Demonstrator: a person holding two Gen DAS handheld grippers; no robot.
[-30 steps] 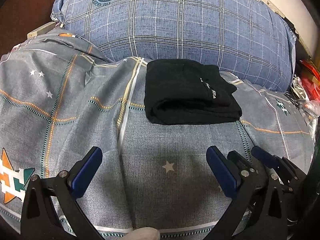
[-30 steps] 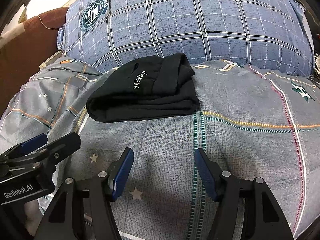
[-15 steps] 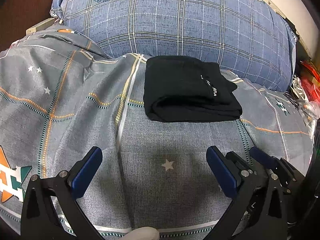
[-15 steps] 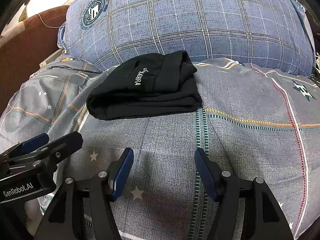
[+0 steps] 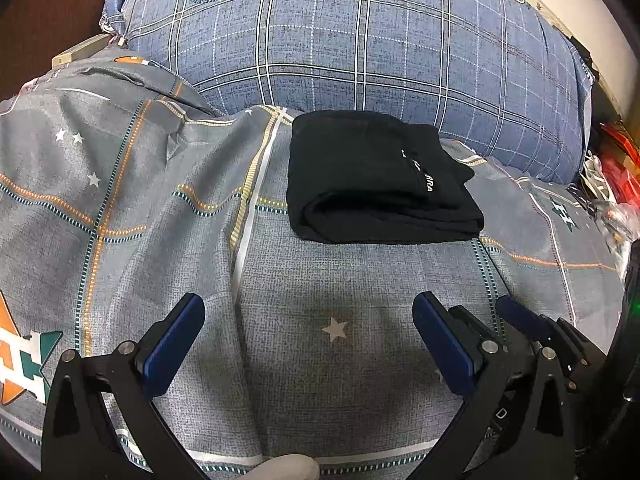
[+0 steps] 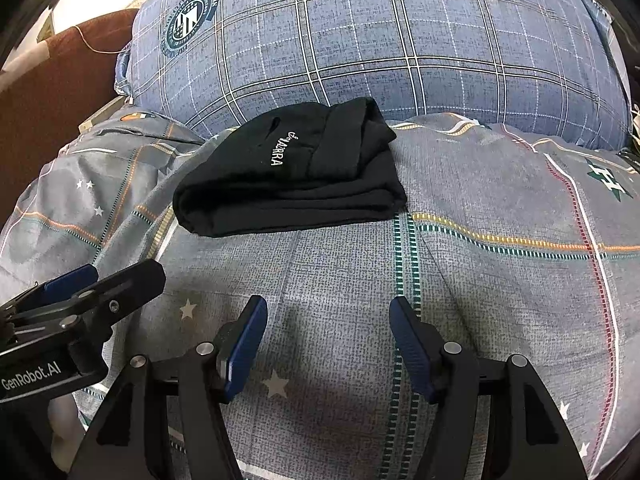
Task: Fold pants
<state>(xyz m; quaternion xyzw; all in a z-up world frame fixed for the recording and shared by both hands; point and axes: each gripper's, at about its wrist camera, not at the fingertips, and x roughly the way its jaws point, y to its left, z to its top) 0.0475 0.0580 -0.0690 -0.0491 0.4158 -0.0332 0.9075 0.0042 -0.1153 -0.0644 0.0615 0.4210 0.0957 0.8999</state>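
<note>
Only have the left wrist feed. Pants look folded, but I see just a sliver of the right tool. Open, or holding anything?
Observer: The right tool is open. Only the bedspread shows between its fingers, and it is short of the black pants.
Operator: The logo is cut off by a fold here. Is all of it showing there?
Observer: Yes, the whole white lettering shows on the top layer.
Operator: Is my left tool in that feed?
Observer: Yes, the left tool shows side-on at the left edge, with a white GenRobot.AI label on its body.
</note>
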